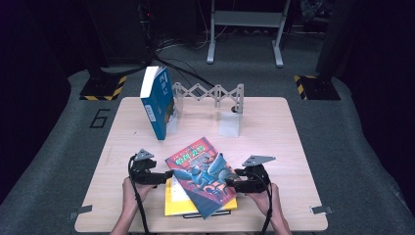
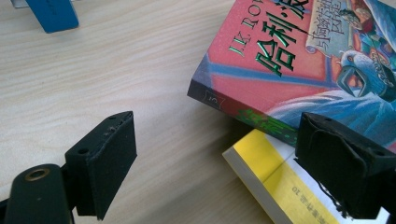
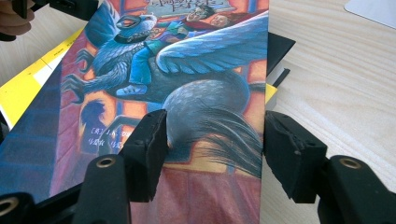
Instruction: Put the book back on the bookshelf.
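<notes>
A red and blue illustrated book lies askew on a yellow book near the table's front edge. My left gripper sits at the illustrated book's left corner, open. In the left gripper view the left gripper has wide jaws, and the book's spine and the yellow book lie by the right jaw. My right gripper is at the book's right edge. In the right gripper view the right gripper stands open, one jaw over the cover, the other just off its edge.
A blue book stands leaning at the back left, against a grey folding rack with a white bookend. Bare wooden table lies to the right and left of the stack.
</notes>
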`<act>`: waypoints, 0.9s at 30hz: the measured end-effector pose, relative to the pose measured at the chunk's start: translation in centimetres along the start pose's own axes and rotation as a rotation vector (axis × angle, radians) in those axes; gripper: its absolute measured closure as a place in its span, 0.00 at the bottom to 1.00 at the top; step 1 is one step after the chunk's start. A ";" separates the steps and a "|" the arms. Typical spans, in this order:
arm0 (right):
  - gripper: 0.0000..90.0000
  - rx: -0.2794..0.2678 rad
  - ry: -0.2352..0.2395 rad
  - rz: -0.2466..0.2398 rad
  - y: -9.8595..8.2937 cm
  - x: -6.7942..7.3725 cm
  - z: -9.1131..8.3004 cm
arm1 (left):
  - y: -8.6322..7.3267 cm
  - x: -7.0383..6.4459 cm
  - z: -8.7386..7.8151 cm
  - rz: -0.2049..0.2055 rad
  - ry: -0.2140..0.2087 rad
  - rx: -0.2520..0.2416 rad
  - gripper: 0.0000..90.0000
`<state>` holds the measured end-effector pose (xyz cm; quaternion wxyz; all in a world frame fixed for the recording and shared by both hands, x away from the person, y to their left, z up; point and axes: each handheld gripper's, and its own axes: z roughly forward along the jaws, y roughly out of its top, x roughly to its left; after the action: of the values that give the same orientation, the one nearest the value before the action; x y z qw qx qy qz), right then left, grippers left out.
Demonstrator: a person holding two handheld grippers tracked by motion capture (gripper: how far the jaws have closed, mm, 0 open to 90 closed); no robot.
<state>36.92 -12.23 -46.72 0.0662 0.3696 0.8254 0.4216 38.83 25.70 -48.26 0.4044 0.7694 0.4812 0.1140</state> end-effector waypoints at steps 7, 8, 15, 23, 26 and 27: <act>0.45 0.002 -0.003 0.019 -0.3 0.3 -0.3 | 0.7 0.4 0.8 -0.019 0.002 -0.006 0.14; 0.45 0.001 0.001 0.017 -0.4 0.3 -0.3 | 0.7 0.4 0.9 -0.025 0.003 -0.012 0.14; 0.45 0.002 0.004 0.020 -0.6 0.3 -0.5 | 0.9 0.6 1.2 -0.054 0.000 -0.027 0.14; 0.41 -0.019 -0.029 0.021 -0.8 0.8 -0.7 | 0.5 -1.0 0.7 -0.029 -0.030 -0.024 0.14; 0.41 -0.022 -0.030 0.024 -0.8 0.8 -0.7 | 0.6 -1.4 0.7 -0.021 -0.028 -0.032 0.14; 0.42 -0.022 -0.027 0.015 -0.8 0.7 -0.7 | 0.7 -1.5 0.7 -0.020 -0.026 -0.031 0.14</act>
<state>35.66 -12.47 -46.73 0.0784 0.3810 0.8168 0.4261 38.90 23.99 -47.86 0.4235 0.7597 0.4817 0.1073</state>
